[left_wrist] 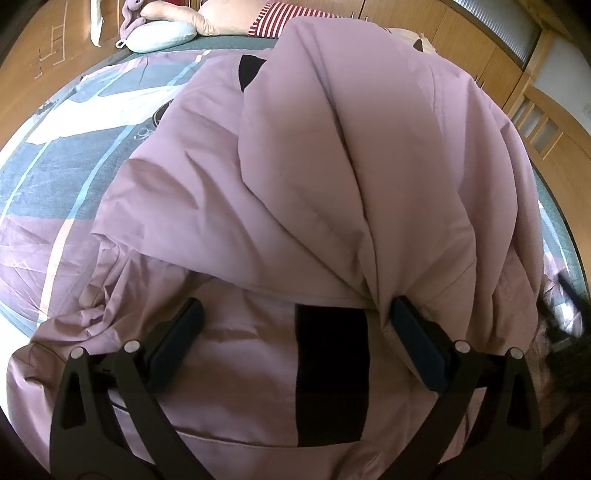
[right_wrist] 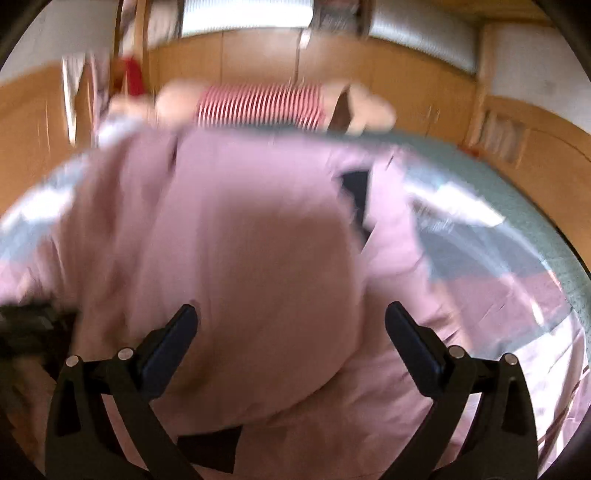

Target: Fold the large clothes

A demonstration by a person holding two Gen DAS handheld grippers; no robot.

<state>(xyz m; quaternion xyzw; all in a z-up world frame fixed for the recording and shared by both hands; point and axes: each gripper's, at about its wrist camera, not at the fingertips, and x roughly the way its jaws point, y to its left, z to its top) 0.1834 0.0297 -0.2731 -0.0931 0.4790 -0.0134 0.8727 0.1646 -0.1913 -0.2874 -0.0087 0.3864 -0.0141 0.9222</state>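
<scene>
A large mauve-pink jacket [left_wrist: 295, 166] with black patches [left_wrist: 330, 373] lies bunched on the bed, one part folded over the rest. My left gripper [left_wrist: 295, 314] is open just above the jacket's near part, its right finger [left_wrist: 413, 339] touching a gathered fold. In the blurred right wrist view the same jacket [right_wrist: 240, 240] fills the middle. My right gripper [right_wrist: 291, 317] is open over it, jaws wide apart, nothing between them.
The bed has a grey, white and purple patterned cover [left_wrist: 55, 177]. At its far end lie a pale blue pillow [left_wrist: 162, 35], a red-and-white striped cloth [right_wrist: 258, 103] and beige cushions. Wooden wardrobes [left_wrist: 480, 48] stand behind and beside the bed.
</scene>
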